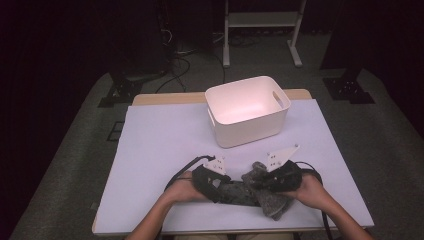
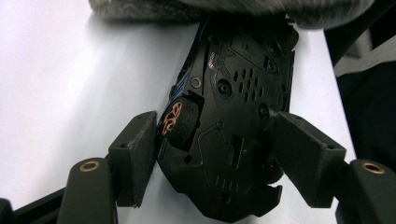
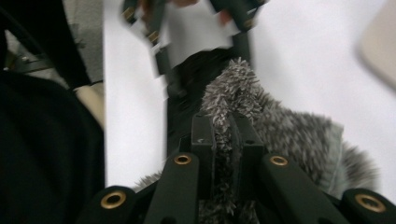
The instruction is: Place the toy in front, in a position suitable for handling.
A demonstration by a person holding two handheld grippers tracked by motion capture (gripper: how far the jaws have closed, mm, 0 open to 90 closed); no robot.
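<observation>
Fuzzy grey fabric, a soft fleecy cloth (image 1: 260,192), lies on the near part of the pale table (image 1: 165,145) between the two hands; it looks light, limp and compressible, likely to sag and trail from any single hold, so a pinch on a gathered fold or edge should serve better than a grip on its flat middle. The right gripper (image 3: 223,140) has its jaws pressed together on a tuft of that cloth, pile bulging up between the pads and more of the fabric spreading away beyond and to the right of them. The left gripper (image 2: 215,154) straddles a black computer mouse (image 2: 233,116) turned underside up: hard, smooth plastic, rigid and probably a little slippery, best taken across its narrow flanks. Its jaws stand at either flank, the left pad seemingly touching the side by the scroll wheel, the right pad at the other edge. The cloth's rim hangs just past the mouse's far end. Well beyond both grippers stands an empty white bin (image 1: 247,110).
</observation>
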